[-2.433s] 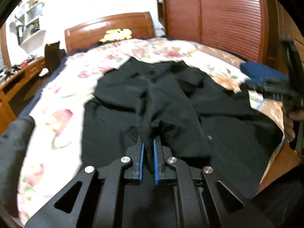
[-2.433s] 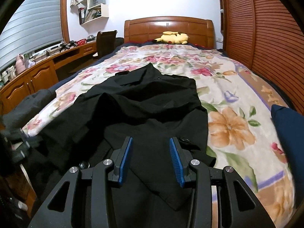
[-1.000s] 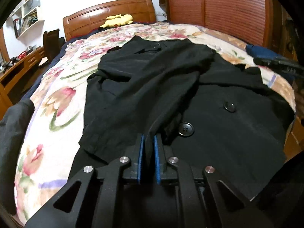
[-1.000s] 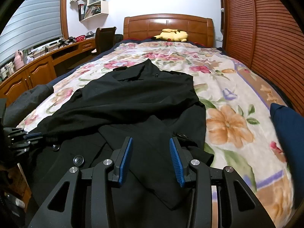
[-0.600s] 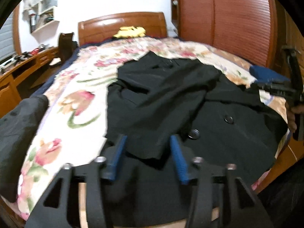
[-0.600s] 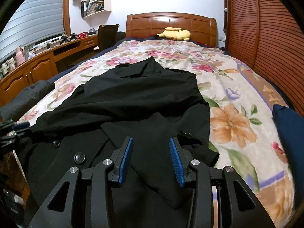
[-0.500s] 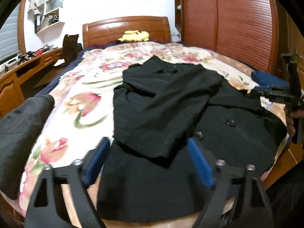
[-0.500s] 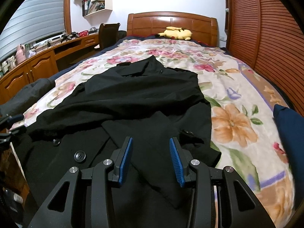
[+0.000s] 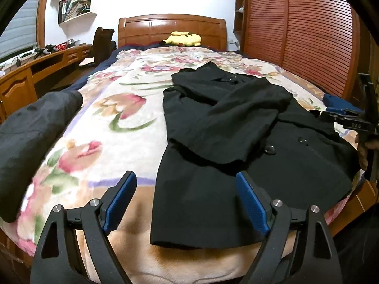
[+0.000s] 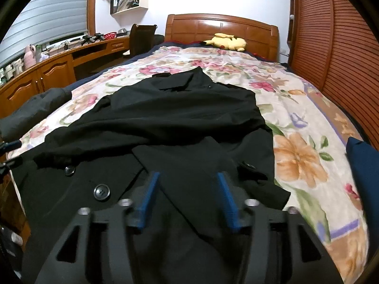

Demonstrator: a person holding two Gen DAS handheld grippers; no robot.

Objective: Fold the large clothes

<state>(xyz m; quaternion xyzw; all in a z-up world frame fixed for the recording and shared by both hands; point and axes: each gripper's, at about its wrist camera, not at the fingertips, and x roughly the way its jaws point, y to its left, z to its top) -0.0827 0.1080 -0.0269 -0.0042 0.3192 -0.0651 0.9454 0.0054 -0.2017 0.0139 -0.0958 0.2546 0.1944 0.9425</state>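
Note:
A black coat point(image 9: 225, 118) with large buttons lies spread on the flowered bedspread point(image 9: 113, 123), one sleeve folded across its front. My left gripper point(image 9: 184, 179) stands wide open above the coat's near hem and the bed's edge, with nothing between its blue pads. In the right wrist view the same coat point(image 10: 177, 118) fills the middle. My right gripper point(image 10: 188, 176) hovers over the coat's front panel, its jaws opening, and no cloth is pinched between them. From the left wrist view the right gripper point(image 9: 350, 120) shows at the far right, held by a hand.
A dark grey garment point(image 9: 30, 137) lies on the bed's left side. A blue cushion point(image 10: 362, 165) sits at the right edge. A yellow plush toy point(image 10: 226, 41) rests by the headboard point(image 9: 170, 30). A wooden desk point(image 10: 47, 71) runs along the left and slatted wardrobe doors point(image 9: 296, 35) along the right.
The left gripper let go of the coat's cloth, opened wide and drew back leftward toward the bed's near edge. The right gripper stayed in place and its jaws spread a little wider.

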